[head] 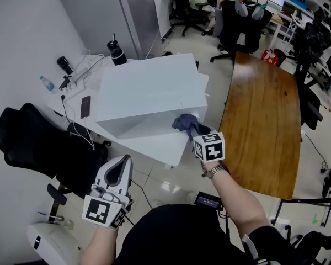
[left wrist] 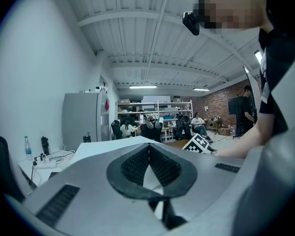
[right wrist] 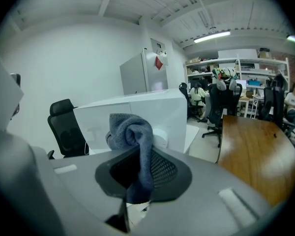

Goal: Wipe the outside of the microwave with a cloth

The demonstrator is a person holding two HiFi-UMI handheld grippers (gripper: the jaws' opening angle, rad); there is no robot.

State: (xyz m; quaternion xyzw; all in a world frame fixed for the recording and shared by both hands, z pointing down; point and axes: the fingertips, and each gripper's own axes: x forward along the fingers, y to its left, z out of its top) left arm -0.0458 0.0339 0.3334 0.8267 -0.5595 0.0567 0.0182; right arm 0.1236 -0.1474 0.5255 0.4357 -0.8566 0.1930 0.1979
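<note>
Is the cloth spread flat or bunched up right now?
Bunched: the cloth sits wadded between the right gripper's shut jaws.

The microwave [head: 149,90] sits on a desk [head: 166,149], with a table [head: 262,126] to its right.

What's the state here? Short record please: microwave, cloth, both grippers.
microwave: white, door shut, on a white table
cloth: blue-grey, bunched, at the microwave's near right corner; contact unclear
right gripper: jaws shut on the cloth
left gripper: jaws shut, empty, held low, away from the microwave
nearby: wooden table at the right
</note>
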